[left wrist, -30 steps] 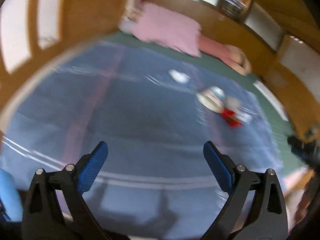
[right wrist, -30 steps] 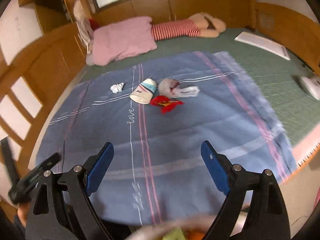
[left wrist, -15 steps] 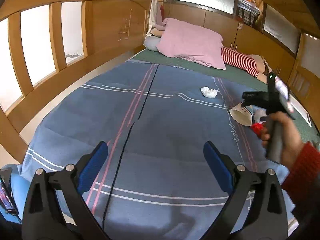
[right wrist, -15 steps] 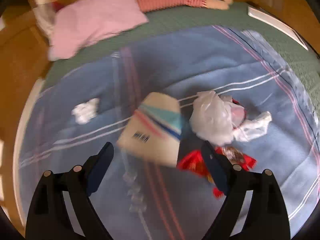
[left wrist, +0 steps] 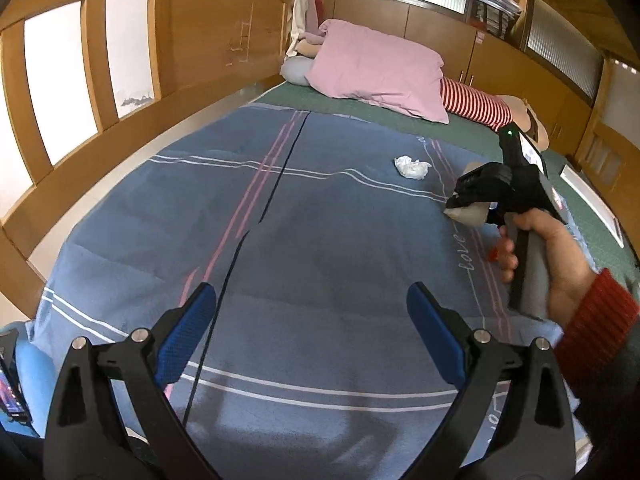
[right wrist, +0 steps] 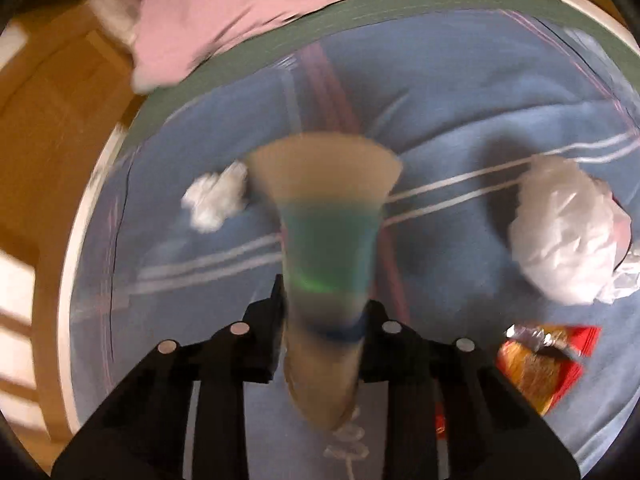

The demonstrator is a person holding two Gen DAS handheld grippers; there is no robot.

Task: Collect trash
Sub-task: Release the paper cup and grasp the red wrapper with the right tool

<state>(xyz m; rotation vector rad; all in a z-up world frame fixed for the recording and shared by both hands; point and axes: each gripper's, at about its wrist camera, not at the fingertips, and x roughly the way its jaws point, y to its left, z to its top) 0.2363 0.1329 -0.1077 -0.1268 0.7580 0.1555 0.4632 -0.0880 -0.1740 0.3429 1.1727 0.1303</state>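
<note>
Jaws of the right gripper (right wrist: 324, 312) are closing, with the paper cup (right wrist: 326, 236) between them and both black fingers against its squeezed sides; half a second ago these jaws stood wide above the cup, which lay on its side on the blue blanket (left wrist: 320, 240); the cup now points away from the camera with its flared mouth farthest out, blurred in the right wrist view. Jaws of the left gripper (left wrist: 312, 332) remain spread wide with nothing between the blue pads, as in both earlier frames; the view past them has barely shifted over the last half second. In the left wrist view the right hand (left wrist: 548, 256), in a red cuff, holds its gripper low over the blanket at the right edge, lower than half a second ago; the cup shows as a pale shape at the tool's tip. A crumpled white tissue (right wrist: 216, 200) lies on the blanket just left of the cup; a crumpled white plastic bag (right wrist: 568, 236) lies to the right, well apart; a red snack wrapper (right wrist: 540, 364) lies nearer the camera, beside the right finger. A pink pillow (left wrist: 380, 68) rests at the far end of the bed.
</note>
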